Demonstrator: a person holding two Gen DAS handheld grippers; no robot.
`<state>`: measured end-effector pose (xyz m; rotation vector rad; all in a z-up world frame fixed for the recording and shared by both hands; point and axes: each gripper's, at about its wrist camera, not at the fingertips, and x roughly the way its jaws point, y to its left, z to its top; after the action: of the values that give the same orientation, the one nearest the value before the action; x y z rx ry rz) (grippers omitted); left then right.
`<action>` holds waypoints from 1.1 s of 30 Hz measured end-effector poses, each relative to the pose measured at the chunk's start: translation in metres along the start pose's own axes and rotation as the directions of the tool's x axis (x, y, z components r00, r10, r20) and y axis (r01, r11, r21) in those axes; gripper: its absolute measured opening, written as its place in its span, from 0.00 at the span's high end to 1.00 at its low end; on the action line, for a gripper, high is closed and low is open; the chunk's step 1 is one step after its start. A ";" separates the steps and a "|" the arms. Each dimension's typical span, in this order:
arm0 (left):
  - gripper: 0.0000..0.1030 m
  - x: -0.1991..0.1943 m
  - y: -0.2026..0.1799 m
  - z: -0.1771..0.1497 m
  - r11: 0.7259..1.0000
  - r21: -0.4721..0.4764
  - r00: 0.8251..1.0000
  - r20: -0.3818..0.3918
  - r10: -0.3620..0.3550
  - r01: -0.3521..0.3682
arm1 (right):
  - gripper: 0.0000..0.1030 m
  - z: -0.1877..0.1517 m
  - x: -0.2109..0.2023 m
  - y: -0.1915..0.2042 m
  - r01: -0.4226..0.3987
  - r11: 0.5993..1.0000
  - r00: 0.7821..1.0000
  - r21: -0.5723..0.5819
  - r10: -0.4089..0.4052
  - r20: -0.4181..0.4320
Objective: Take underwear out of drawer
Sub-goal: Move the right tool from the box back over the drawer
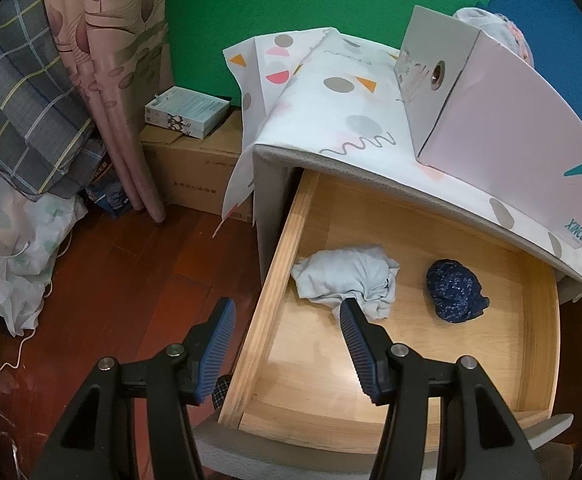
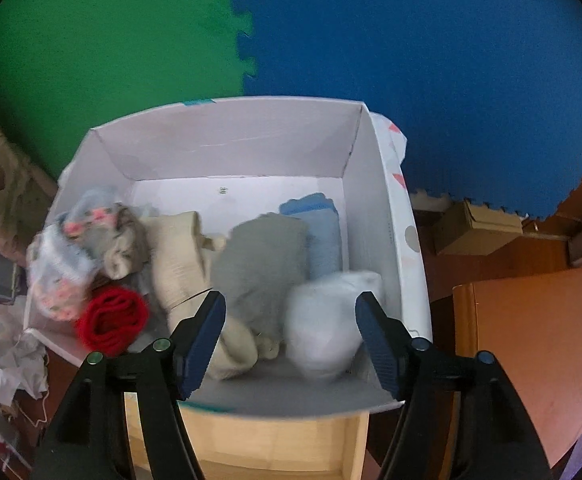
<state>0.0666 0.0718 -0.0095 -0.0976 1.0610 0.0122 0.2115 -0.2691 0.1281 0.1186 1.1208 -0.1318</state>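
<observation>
In the left wrist view the wooden drawer (image 1: 283, 256) is pulled open. A crumpled pale blue underwear (image 1: 347, 276) and a balled dark blue patterned one (image 1: 455, 296) lie inside. My left gripper (image 1: 287, 320) is open and empty, hovering over the drawer's left wall, its right finger just before the pale piece. In the right wrist view my right gripper (image 2: 291, 312) is open and empty above a white box (image 2: 387, 184) holding several rolled garments: a white one (image 2: 327, 320), a grey one (image 2: 263, 264), a red one (image 2: 111, 320).
The white box (image 1: 491, 120) stands on the cabinet top, on a patterned cloth (image 1: 331, 92). Left of the cabinet are a cardboard carton (image 1: 195, 172), curtains (image 1: 111, 60) and bags on the wooden floor (image 1: 131, 280). Green and blue foam mats (image 2: 331, 32) cover the wall.
</observation>
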 end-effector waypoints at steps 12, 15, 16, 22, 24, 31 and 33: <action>0.46 -0.002 0.003 -0.001 1.000 -0.004 1.000 0.005 0.015 -0.015 | 0.37 -0.080 -0.037 0.035 -0.119 0.977 0.992 -0.179 0.126 0.025; 0.46 -0.003 0.006 -0.001 1.000 -0.016 1.000 0.011 0.025 -0.024 | 0.37 -0.105 -0.029 0.046 -0.138 0.967 0.990 -0.215 0.142 0.005; 0.46 -0.004 0.007 -0.002 0.999 -0.020 1.000 0.011 0.027 -0.027 | 0.38 -0.114 -0.022 0.051 -0.141 0.962 0.990 -0.234 0.144 -0.007; 0.46 -0.009 0.014 -0.005 0.998 -0.036 0.999 0.021 0.044 -0.043 | 0.40 -0.148 0.020 0.066 -0.158 0.944 0.987 -0.289 0.142 -0.078; 0.46 -0.011 0.014 -0.006 0.999 -0.032 0.999 0.021 0.044 -0.044 | 0.42 -0.157 0.036 0.072 -0.168 0.934 0.985 -0.316 0.144 -0.097; 0.46 -0.015 0.014 -0.009 0.998 -0.030 0.998 0.029 0.060 -0.059 | 0.44 -0.174 0.091 0.088 -0.174 0.899 0.981 -0.402 0.122 -0.152; 0.46 -0.014 0.014 -0.009 0.998 -0.030 0.998 0.026 0.059 -0.058 | 0.44 -0.174 0.100 0.089 -0.175 0.892 0.981 -0.417 0.120 -0.155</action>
<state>0.0507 0.0857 -0.0026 -0.0927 1.0368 0.0818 0.1145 -0.1577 -0.0347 -0.1850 1.2371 0.2652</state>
